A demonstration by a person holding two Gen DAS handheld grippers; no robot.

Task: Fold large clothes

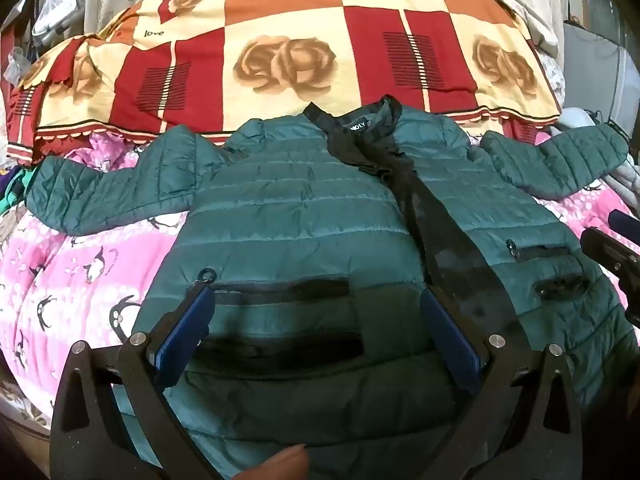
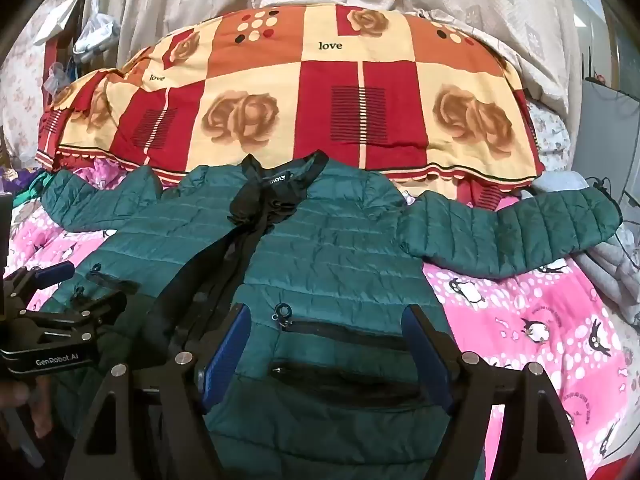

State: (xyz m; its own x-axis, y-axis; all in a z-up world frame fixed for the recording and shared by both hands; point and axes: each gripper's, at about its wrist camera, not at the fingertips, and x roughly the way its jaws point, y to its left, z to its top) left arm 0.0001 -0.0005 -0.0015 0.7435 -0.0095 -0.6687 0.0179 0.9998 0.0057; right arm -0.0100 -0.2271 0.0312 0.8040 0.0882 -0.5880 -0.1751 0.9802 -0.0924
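Hovering both spread, empty claws, left claw (image 1: 316,332) and right claw (image 2: 324,352), over my green puffer jacket (image 1: 304,208), I should pinch the hem corners at the bed's near edge evenly.

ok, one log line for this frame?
green jacket: flat on pink sheet, unfolded | left tongs: open, above hem | right tongs: open, above pocket

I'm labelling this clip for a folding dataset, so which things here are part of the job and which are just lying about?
Part of the job:
- green quilted jacket, spread flat, sleeves out
- left tool, open above the jacket's hem
- right tool, open above the jacket's hem

Just lying about:
- rose-patterned quilt behind the collar
- pink penguin sheet beneath
- grey garment at the right edge
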